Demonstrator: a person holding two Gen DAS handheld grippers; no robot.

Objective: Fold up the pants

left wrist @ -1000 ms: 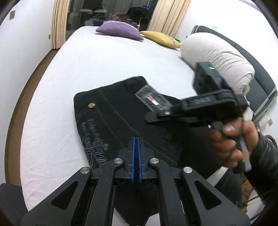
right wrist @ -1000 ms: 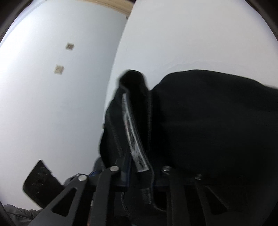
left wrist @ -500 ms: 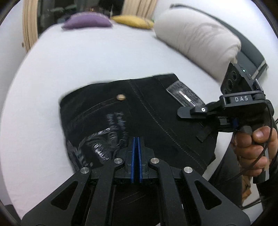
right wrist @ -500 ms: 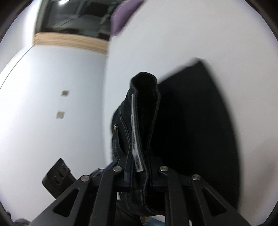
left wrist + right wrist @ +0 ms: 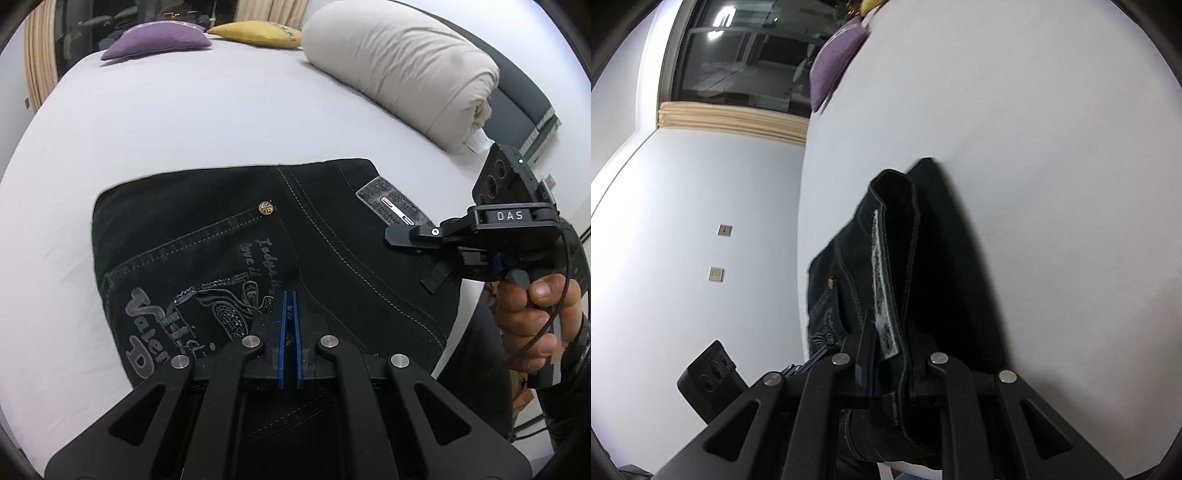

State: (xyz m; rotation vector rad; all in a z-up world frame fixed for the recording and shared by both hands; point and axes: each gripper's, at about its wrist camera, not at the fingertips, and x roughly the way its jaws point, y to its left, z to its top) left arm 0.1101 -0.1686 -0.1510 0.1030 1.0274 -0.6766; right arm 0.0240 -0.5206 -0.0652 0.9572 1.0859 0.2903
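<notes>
Black jeans [image 5: 229,240] lie folded on the white bed [image 5: 177,118], back pocket embroidery and waist label up. My left gripper [image 5: 290,306] is shut just above the pants' near part; whether it pinches any fabric is hidden. My right gripper [image 5: 417,236] reaches in from the right at the waistband. In the right wrist view the right gripper [image 5: 890,354] is shut on the folded waistband [image 5: 886,266] of the jeans, near the bed's front right edge.
A rolled cream duvet [image 5: 402,70] lies at the back right. A purple pillow [image 5: 159,42] and a yellow pillow [image 5: 258,33] lie at the far end. A white wall with two sockets [image 5: 716,275] shows beyond the bed's edge.
Both grippers have carried the pants toward the bed's near edge and lowered them; the fabric now lies flatter and spreads wider. The right gripper keeps its hold on the waistband.
</notes>
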